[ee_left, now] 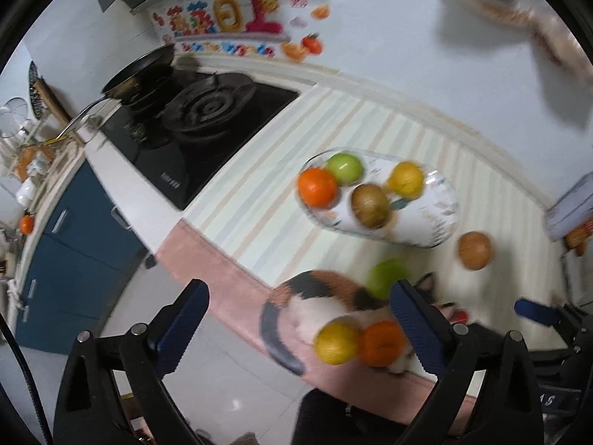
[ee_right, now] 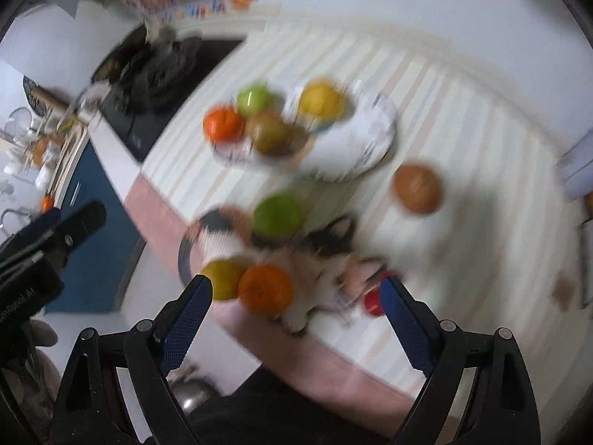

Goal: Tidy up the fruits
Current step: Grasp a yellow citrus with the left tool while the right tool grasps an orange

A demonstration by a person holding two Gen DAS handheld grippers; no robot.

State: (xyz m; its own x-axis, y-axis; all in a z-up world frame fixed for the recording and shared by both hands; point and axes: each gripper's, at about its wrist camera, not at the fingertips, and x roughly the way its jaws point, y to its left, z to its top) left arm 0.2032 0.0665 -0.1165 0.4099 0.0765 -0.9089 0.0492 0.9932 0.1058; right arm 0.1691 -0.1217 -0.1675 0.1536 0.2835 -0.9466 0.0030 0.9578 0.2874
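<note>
While the left wrist view is only lightly blurred, it shows the left tool released, blue pads wide apart with nothing between them. At centre, a glass plate on the striped table carries an orange, green apple, kiwi and lemon. The stove at upper left is sharp only here.

Heavily smeared, the right wrist view shows the right tool released too, empty. Lower centre, a loose lemon, orange and green apple sit by a cat-shaped mat; a brown fruit lies right. Only this view shows a red object.
</note>
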